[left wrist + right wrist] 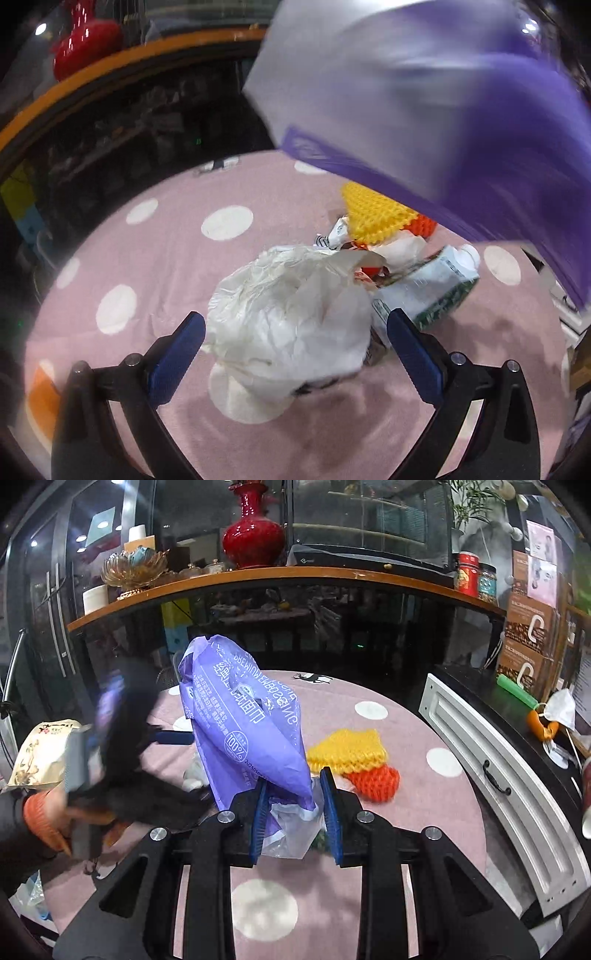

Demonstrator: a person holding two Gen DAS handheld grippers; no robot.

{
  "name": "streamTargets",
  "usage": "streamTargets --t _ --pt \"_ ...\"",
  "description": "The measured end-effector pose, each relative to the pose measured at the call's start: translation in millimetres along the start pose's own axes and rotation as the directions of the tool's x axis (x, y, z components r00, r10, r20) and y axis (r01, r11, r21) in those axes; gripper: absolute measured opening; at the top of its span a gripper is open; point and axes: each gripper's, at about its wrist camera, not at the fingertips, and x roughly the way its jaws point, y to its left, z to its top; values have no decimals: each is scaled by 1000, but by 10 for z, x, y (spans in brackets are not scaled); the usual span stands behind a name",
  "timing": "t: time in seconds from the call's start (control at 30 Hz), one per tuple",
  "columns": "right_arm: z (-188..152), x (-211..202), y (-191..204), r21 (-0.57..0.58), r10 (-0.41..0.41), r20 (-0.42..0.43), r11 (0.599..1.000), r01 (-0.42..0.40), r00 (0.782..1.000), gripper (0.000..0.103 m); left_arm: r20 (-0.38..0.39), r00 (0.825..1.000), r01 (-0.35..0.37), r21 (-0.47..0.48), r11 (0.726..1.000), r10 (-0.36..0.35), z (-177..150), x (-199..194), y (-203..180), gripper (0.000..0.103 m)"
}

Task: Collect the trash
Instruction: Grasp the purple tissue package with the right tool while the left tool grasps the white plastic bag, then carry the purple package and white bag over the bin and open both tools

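Between right jaws, purple bag [240, 723]

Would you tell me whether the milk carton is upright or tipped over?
Tipped over: the milk carton lies on its side on the pink tablecloth, beside crumpled white paper.

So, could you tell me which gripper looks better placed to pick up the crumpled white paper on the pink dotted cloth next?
Left. The left gripper is open with the crumpled white paper between its fingers, while the right gripper is shut on the purple plastic bag.
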Motion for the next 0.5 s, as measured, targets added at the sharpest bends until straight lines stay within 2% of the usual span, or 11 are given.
streamTargets --t 0.07,0.13,0.2,0.3,0.4,0.5 --pt "-74 -82 -2 5 -7 3 1000 7 1000 28 -29 999 25 -44 999 -26 69 84 51 87" --pt "-137 -136 -43 26 -2 0 1000 2 1000 28 -46 998 32 -90 995 -36 81 108 117 61" --pt "-212 -209 -83 44 -11 8 999 10 1000 28 -60 996 52 -145 988 -61 75 117 193 41" --pt "-293 -308 -131 71 -19 29 997 17 999 28 -69 995 54 -196 979 -68 36 126 292 22" --pt "-377 -394 -160 97 -25 41 995 20 999 28 -21 996 81 -268 960 -89 -27 -4 428 18" --pt "-453 -480 -164 110 -27 50 994 21 998 28 29 997 82 -308 948 -77 -77 -187 515 16"
